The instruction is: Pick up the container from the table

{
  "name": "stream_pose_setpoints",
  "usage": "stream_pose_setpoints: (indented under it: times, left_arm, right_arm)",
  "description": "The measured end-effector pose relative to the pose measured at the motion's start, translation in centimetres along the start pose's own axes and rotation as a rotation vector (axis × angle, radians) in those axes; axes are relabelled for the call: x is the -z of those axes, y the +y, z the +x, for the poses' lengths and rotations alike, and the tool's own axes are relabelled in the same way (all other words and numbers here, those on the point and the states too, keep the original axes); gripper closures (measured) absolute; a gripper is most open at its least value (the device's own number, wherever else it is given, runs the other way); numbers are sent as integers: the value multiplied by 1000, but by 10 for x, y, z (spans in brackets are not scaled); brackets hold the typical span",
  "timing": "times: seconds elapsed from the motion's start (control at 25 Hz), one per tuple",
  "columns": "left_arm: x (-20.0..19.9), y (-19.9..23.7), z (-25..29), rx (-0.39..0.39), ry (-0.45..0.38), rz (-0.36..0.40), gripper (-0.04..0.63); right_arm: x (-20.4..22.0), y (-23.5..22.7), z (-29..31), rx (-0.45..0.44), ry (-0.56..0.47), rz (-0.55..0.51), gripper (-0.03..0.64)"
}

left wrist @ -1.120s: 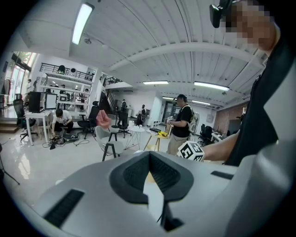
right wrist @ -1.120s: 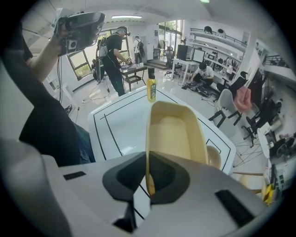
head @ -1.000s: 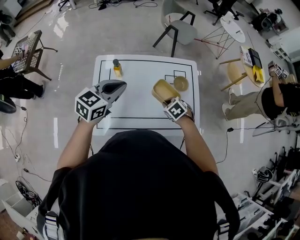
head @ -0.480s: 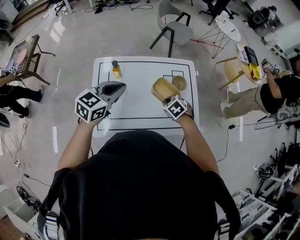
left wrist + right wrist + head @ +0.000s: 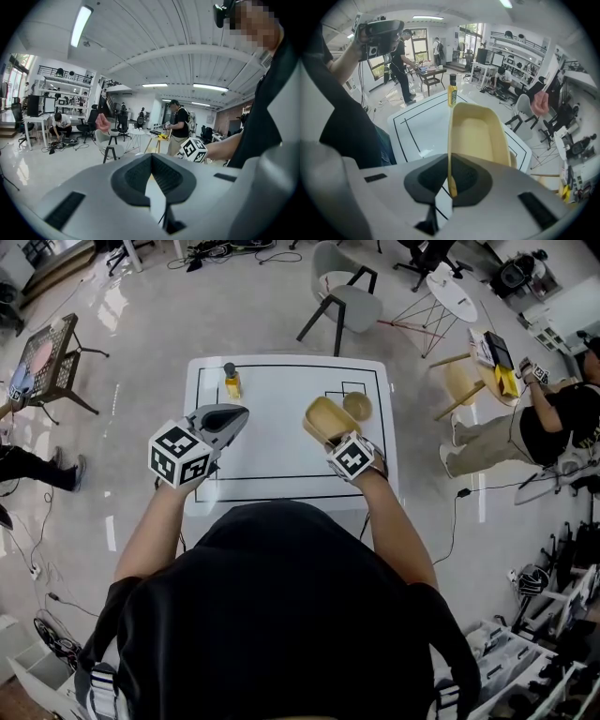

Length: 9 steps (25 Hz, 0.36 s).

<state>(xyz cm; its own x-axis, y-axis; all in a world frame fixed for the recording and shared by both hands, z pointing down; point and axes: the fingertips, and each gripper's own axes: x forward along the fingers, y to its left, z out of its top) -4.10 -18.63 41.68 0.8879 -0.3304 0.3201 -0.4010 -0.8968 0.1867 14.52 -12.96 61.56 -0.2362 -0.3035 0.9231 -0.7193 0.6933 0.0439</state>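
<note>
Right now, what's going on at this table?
A person works two handheld grippers over the white table. The right gripper is shut on one wall of the tan rectangular container, which is tilted and looks lifted off the table. The left gripper is shut and empty, held above the table's left side. A small yellow bottle and a round tan dish sit on the table.

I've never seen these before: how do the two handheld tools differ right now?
The right tool clamps the rim of the tan container; the left tool holds nothing, jaws together. The right tool points steeply down; the left tool lies nearly level. Both carry a marker cube.
</note>
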Motion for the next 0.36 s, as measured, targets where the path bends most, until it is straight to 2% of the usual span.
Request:
stream_pose_setpoints:
  times: [0.36]
  left_arm:
    - [6, -1, -6, -2, 10, -9, 588]
  right_arm:
    - [5, 7, 1, -7, 17, -2, 600]
